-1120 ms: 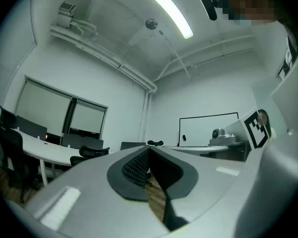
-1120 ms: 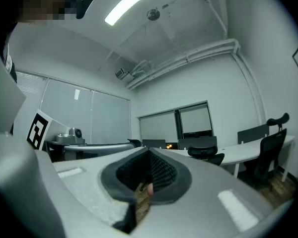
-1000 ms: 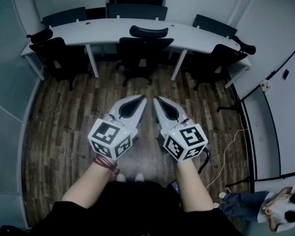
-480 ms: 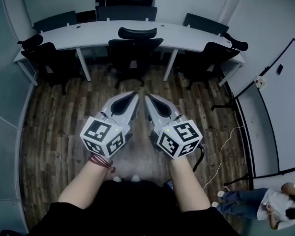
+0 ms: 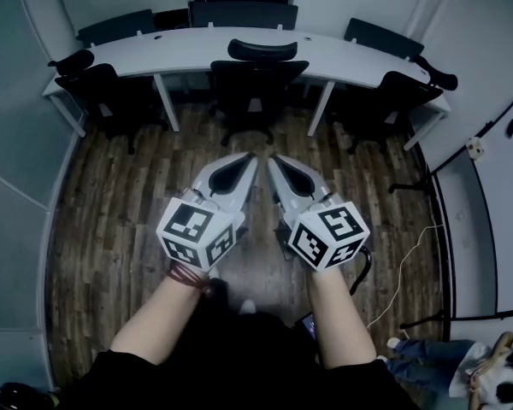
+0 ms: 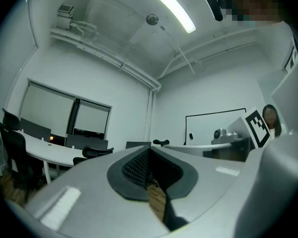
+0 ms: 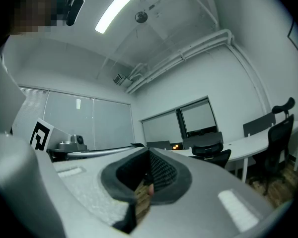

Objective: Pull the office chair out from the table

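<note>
both grippers edged forward toward the table since 1 second ago; chair untouched.
my left gripper [image 5: 249,158] and right gripper [image 5: 274,160] sit side by side over the wooden floor [image 5: 111,203], tips close together, each with its jaws shut tight and nothing between them. the office chair [image 5: 258,79] is tucked in at the middle of the curved white table [image 5: 179,51], headrest showing above the tabletop, well apart from both tips. 2 more black seats flank it: left chair [image 5: 98,88] and right chair [image 5: 393,92].
</note>
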Demonstrator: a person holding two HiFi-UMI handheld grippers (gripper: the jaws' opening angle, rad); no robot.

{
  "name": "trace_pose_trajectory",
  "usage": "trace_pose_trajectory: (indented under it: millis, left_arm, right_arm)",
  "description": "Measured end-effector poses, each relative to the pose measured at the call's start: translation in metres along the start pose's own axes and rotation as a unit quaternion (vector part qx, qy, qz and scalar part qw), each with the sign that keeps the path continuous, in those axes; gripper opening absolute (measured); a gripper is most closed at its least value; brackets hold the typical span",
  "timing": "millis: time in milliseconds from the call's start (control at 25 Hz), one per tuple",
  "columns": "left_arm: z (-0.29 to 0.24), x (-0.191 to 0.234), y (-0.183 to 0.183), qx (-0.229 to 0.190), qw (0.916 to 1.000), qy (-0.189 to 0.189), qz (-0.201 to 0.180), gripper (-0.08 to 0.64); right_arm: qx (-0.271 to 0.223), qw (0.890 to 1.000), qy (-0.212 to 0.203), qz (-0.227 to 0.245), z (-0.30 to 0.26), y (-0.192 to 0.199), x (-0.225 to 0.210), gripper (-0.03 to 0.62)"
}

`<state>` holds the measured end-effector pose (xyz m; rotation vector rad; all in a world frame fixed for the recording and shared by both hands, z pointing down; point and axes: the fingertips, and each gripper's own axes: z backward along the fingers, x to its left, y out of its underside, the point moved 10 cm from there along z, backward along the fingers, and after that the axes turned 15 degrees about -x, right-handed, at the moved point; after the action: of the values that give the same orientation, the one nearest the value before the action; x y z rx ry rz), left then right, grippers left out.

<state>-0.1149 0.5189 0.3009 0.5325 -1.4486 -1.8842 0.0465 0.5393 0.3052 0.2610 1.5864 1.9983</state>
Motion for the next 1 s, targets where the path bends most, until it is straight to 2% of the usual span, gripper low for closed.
trace_pose_trajectory:
  millis: [240,560,1000]
  left_arm:
    - [-0.010,0.040,0.009,0.000,1.0000,-0.007,0.004,0.003]
    - [-0.059,0.114,0.016,-0.003,1.0000,0.005,0.006,0.003]
    - [-0.127,0.229,0.021,0.007,0.9995,0.032,0.000,0.003]
  right_arm:
    - [0.008,1.000,0.002,0.006,-0.039,0.013,-0.006,0.002]
    - [0.019,0.999,0.004,0.028,-0.117,0.023,-0.034,0.002]
    - [0.013,0.998,0.048,0.036,-0.236,0.044,-0.070,0.000]
